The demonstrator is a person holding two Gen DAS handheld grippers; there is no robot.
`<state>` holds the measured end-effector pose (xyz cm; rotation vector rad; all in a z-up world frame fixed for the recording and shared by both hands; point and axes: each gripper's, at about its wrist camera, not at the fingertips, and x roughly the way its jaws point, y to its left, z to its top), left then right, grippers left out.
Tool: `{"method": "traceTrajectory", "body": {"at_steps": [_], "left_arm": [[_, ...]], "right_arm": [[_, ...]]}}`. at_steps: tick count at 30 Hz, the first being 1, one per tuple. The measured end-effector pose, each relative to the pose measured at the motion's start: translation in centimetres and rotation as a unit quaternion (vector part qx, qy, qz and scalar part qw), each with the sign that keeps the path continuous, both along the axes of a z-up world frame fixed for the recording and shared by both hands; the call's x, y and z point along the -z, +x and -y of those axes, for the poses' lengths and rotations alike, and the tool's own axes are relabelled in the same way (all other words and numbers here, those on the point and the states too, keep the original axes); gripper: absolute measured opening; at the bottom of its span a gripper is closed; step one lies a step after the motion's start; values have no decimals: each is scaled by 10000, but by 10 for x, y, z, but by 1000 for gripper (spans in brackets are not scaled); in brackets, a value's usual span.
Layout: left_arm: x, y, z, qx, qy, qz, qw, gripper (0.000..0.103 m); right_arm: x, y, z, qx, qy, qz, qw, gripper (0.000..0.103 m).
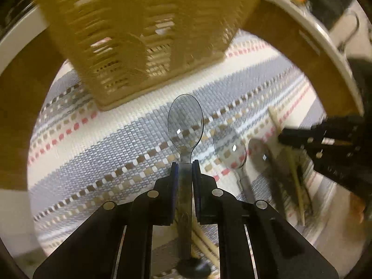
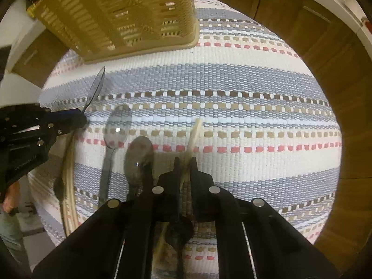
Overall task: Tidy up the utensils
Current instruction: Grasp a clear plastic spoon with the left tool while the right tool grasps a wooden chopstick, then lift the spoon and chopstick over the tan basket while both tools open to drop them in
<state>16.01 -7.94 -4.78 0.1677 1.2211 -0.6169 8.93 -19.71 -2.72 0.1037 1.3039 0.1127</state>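
Note:
My left gripper (image 1: 185,164) is shut on a clear grey plastic spoon (image 1: 185,122), held above the striped mat with its bowl pointing at the yellow slotted utensil basket (image 1: 144,34). In the right wrist view the left gripper (image 2: 82,116) holds that spoon (image 2: 95,88) up at the left, below the basket (image 2: 121,16). My right gripper (image 2: 184,160) is shut on a pale wooden chopstick (image 2: 194,134). Two more clear spoons (image 2: 116,127) (image 2: 139,155) lie on the mat between the grippers. The right gripper (image 1: 293,137) shows at the right of the left wrist view.
A striped woven mat (image 2: 244,74) covers a round wooden table (image 2: 337,46). More chopsticks (image 2: 68,169) lie on the mat under the left gripper. A white counter edge (image 1: 320,28) runs behind the table.

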Motion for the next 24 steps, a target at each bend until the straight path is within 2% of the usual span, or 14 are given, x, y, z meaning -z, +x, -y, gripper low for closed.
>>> {"method": "traceTrajectory", "body": {"at_steps": [3,7,9,11,13,19,24], "left_arm": [[-8,1,-13,-310,-483,143,9982,10],[-20,-4,-23,-625,-1038,393,9919,10],[-44,-16,-36,-698,-1325,568,9871,10],[-54,-23,-38,-759,-1514,750,9827,10],[-73,-31,-58,-775,-1709,946,9777,10],[-138,-47,-76,-877,-2249,1905,9515,10],[-176,-41,-73,-1039,-2316,2624,9310,10]], "right_arm": [[-11,-4,11,35,506,324,9982,3],[-24,-10,20,77,847,701,9939,3],[-28,-14,27,86,1021,903,9906,3],[-34,-18,32,71,1143,1145,9868,3],[-47,-25,37,28,1270,1445,9813,3],[-108,-41,40,-110,1323,2705,9535,3],[-149,-31,39,-37,1308,3514,9270,3]]}}
